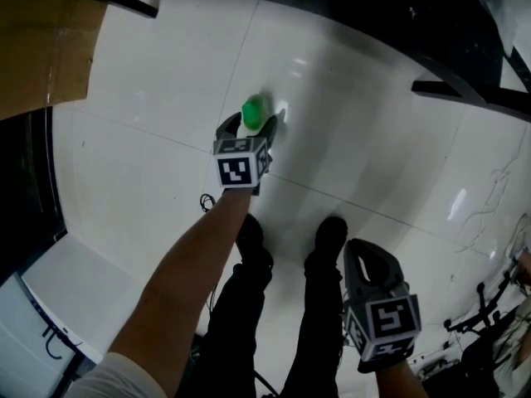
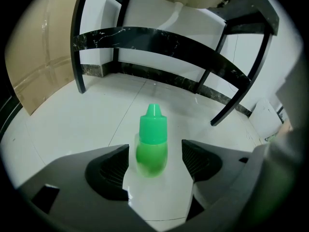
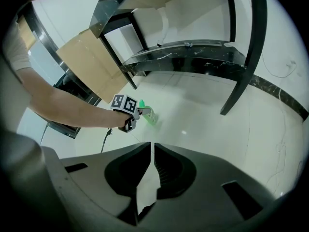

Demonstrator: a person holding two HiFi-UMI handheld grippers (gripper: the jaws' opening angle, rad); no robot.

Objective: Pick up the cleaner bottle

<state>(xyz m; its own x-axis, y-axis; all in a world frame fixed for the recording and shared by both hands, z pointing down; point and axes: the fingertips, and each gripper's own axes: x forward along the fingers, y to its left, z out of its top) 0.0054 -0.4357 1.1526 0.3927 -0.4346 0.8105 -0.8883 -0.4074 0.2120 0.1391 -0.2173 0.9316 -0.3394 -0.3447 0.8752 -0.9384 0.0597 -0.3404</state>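
Observation:
The cleaner bottle (image 1: 255, 112) is small and green with a conical cap, and it stands upright on the glossy white floor (image 1: 149, 139). My left gripper (image 1: 253, 124) reaches down to it at the end of a bare forearm. In the left gripper view the bottle (image 2: 152, 141) stands between the two dark pads, with a gap on each side, so the left gripper (image 2: 155, 154) is open around it. My right gripper (image 1: 366, 259) hangs lower right near the person's feet; in its own view its jaws (image 3: 152, 151) meet with nothing between them. That view also shows the bottle (image 3: 147, 111) far off.
A cardboard sheet (image 1: 41, 48) leans at the upper left. Black furniture legs and a curved black crossbar (image 2: 164, 37) stand behind the bottle. The person's black shoes (image 1: 332, 235) are just below the left gripper. A thin cable (image 1: 206, 199) lies on the floor.

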